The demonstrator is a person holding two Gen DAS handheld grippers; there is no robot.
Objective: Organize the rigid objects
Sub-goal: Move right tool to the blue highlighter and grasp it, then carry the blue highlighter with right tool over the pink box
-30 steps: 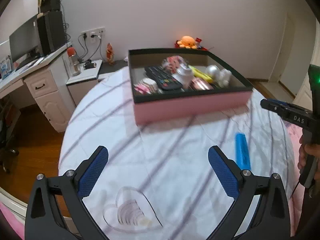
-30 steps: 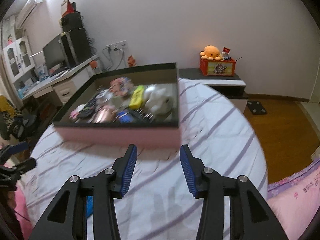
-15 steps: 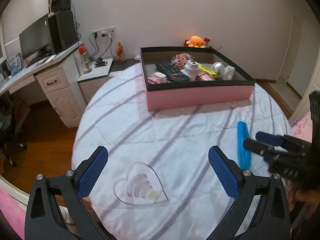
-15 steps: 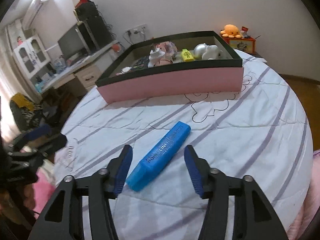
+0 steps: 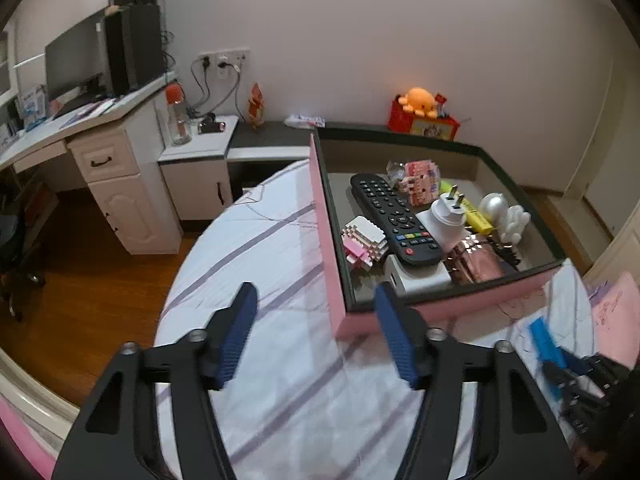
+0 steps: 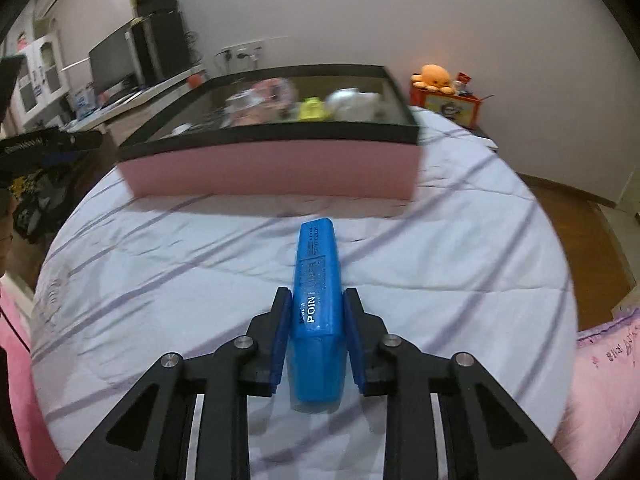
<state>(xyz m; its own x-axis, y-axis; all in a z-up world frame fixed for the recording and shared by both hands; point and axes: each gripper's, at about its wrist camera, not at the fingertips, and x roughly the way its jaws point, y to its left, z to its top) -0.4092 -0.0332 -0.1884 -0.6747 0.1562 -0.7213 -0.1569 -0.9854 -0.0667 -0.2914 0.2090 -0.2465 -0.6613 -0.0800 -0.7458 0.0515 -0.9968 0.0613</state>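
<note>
Right wrist view showed one blue highlighter (image 6: 317,304), flat-sided with white lettering. Your right gripper (image 6: 316,338) had just closed and its pads pressed both of its sides, above the striped bed cover (image 6: 160,264). One pink storage box (image 6: 276,166) with a black rim stood beyond it. Your left gripper (image 5: 316,338), jaws just narrowed to a middling gap with nothing between them, hung near the box's corner. Inside the box you had one black remote control (image 5: 394,220), one white plug adapter (image 5: 444,218) and one yellow highlighter (image 5: 476,216).
</note>
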